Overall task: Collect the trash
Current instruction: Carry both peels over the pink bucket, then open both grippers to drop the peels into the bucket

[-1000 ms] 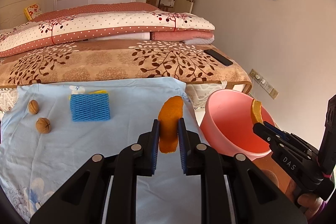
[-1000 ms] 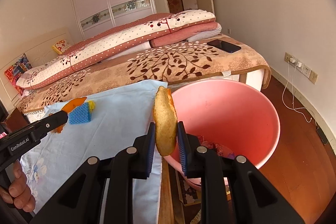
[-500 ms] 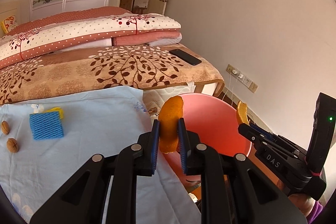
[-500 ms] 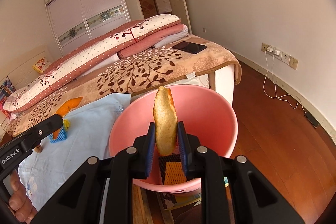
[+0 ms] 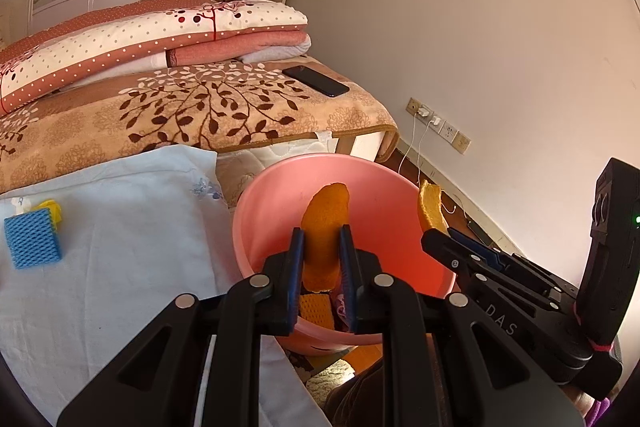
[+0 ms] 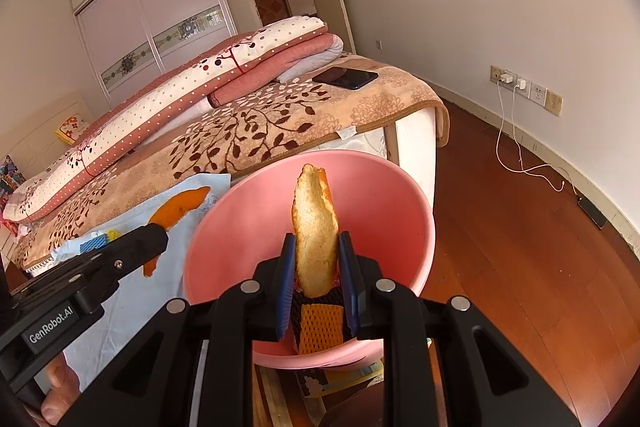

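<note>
My left gripper (image 5: 320, 233) is shut on an orange peel (image 5: 325, 227) and holds it upright over the pink bucket (image 5: 256, 211). My right gripper (image 6: 317, 241) is shut on a second peel (image 6: 315, 227), pale side toward the camera, also above the pink bucket (image 6: 408, 211). Orange foam netting (image 6: 321, 323) lies in the bucket's bottom. Each gripper shows in the other's view: the right one with its peel (image 5: 430, 211) at the bucket's right rim, the left one with its peel (image 6: 180, 207) at the bucket's left.
A light blue cloth (image 5: 120, 227) covers the table at left, with a blue foam net (image 5: 32, 243) on it. The bed (image 5: 180, 107) with folded quilts and a black phone (image 5: 316, 81) stands behind. A charger cable (image 6: 520, 163) trails over the wooden floor at right.
Both grippers have moved right, from over the blue cloth to above the pink bucket, each still holding its peel. The walnuts have left the left view.
</note>
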The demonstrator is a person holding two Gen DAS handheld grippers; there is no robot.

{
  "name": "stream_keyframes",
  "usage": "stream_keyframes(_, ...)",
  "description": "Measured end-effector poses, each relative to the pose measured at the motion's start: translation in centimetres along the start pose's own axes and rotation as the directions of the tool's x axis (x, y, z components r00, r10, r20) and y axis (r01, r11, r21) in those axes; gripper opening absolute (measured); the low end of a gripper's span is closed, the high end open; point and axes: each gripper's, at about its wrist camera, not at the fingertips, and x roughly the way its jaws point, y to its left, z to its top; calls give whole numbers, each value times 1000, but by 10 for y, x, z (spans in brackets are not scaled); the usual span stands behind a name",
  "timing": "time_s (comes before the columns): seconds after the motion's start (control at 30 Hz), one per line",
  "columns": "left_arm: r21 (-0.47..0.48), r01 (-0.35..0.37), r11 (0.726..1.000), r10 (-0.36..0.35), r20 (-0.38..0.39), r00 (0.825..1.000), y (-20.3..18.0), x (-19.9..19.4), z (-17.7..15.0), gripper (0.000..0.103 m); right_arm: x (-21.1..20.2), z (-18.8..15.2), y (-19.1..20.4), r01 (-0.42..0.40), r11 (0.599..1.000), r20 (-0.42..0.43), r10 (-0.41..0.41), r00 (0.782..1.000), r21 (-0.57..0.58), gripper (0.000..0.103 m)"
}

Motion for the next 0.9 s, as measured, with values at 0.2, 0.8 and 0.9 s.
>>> stream_keyframes(0.2,-2,15,1000,-15,-46,999,-4,17,-6,17,8,-2,-5,2,1000,-23,-2,1000,8,21)
stream_keyframes(0.8,-7,47,999,-47,-96,994,-4,27,-9,37,12,-2,-8,3,1000,-34,-3,999,18,21)
stream_keyframes(0.9,-3,42,999,-42,-94,995,-4,26,-9,37,11,-1,-7,4,1000,-27,-4,1000,17,21)
